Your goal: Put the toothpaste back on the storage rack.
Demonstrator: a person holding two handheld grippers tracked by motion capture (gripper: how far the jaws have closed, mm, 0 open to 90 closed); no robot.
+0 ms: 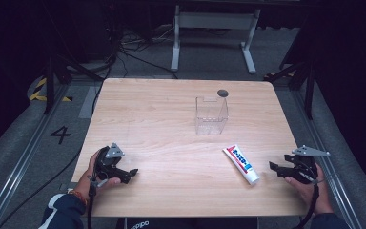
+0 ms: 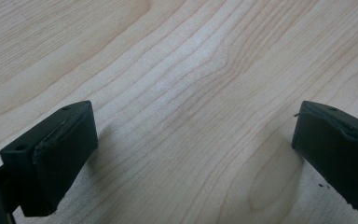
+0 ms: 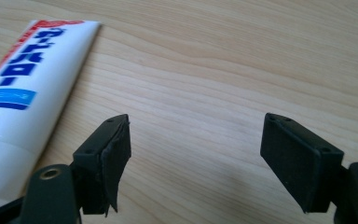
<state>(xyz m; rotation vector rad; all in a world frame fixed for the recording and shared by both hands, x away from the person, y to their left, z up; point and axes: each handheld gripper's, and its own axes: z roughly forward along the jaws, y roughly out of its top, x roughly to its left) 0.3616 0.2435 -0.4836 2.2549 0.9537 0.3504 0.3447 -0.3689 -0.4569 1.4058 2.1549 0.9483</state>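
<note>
Both hand-held grippers, L [image 1: 132, 172] & R [image 1: 272, 166], jaws apart.

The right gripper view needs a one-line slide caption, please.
Right gripper, jaws open over bare wood, beside the white toothpaste tube on the table.

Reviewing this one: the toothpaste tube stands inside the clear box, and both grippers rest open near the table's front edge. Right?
Not quite. The tube lies flat on the table, in front of the clear box and apart from it, as the high view shows. Both grippers, left and right, are open.
</note>
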